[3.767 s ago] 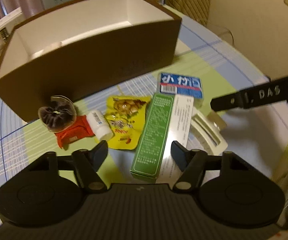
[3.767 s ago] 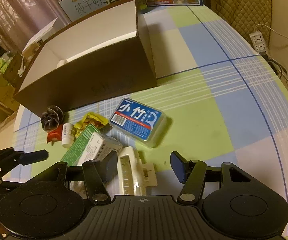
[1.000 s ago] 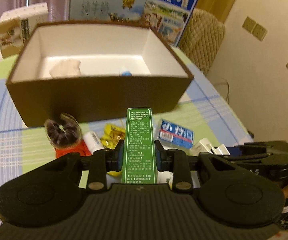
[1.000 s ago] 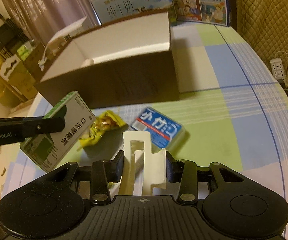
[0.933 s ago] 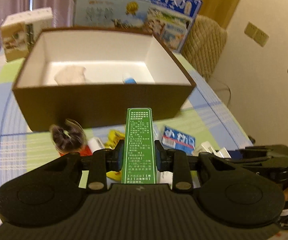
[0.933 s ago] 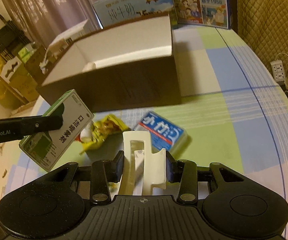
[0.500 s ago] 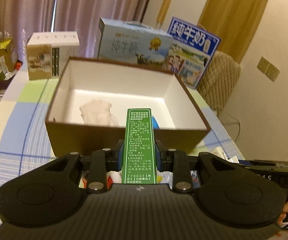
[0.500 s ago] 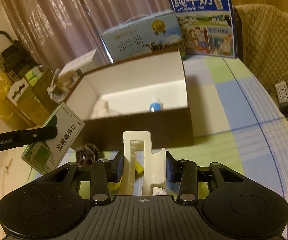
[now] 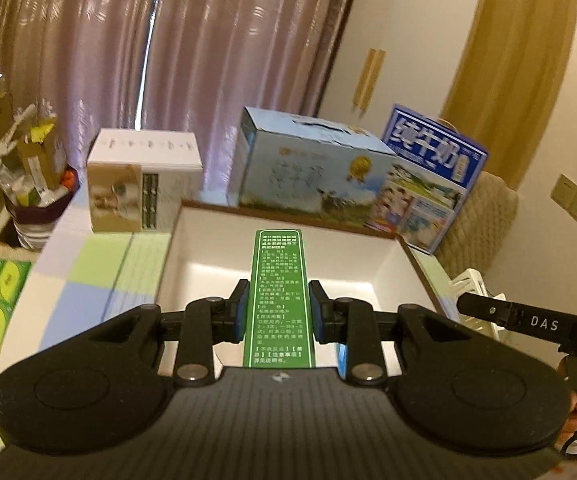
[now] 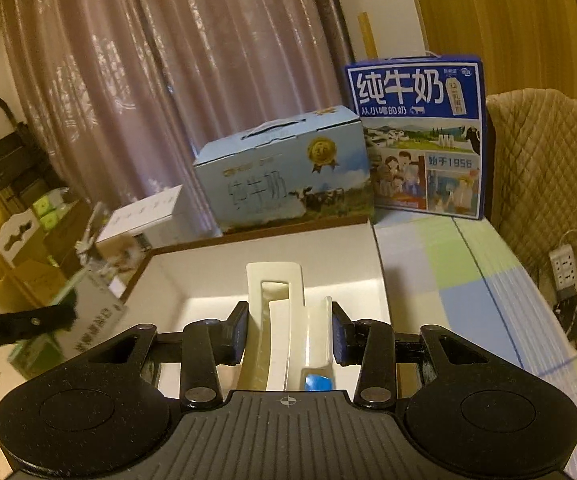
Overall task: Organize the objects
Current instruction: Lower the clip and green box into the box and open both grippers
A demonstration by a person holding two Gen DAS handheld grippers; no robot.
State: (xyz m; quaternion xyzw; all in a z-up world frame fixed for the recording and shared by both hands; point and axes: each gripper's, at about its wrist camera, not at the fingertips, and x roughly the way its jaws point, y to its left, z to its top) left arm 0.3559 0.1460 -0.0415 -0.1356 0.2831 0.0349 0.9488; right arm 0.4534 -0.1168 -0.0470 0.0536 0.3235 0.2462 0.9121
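Two black two-finger grippers are mine: my left gripper (image 9: pixel 276 310) carries one long green cardboard box with white print (image 9: pixel 278 280), my right gripper (image 10: pixel 288 332) one cream-white plastic clip (image 10: pixel 284 320). One brown open box with a white inside (image 10: pixel 376 276) stands on the checked tabletop (image 10: pixel 484 292). Along the tabletop's far edge stand three cartons: one pale blue milk carton with a handle (image 10: pixel 284 176), one dark blue milk carton (image 10: pixel 420 136) and one white-and-tan carton (image 9: pixel 144 184). One small blue-topped item (image 10: pixel 316 382) shows inside the brown box.
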